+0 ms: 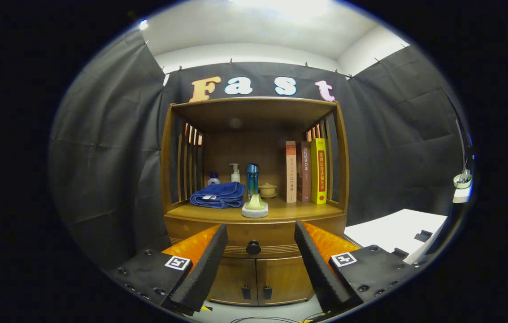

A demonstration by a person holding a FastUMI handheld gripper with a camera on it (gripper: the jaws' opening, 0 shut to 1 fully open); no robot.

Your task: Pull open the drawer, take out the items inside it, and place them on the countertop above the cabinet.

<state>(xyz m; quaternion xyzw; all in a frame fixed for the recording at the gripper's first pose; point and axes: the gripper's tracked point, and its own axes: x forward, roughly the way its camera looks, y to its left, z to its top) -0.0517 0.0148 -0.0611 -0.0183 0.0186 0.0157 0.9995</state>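
Observation:
A wooden cabinet stands ahead with a shut drawer (276,237) below its countertop (280,211). The drawer's dark round knob (253,247) lies between my fingers and a short way beyond them. My gripper (260,240) is open, with nothing between its fingers (209,258). What lies in the drawer is hidden.
On the countertop sit a folded blue towel (218,194), a pale soap dish (254,206), a blue bottle (252,179), a pump bottle (235,172), a small lidded cup (267,189) and three upright books (305,171). Two lower doors (256,280) are shut. A white table (395,231) stands to the right.

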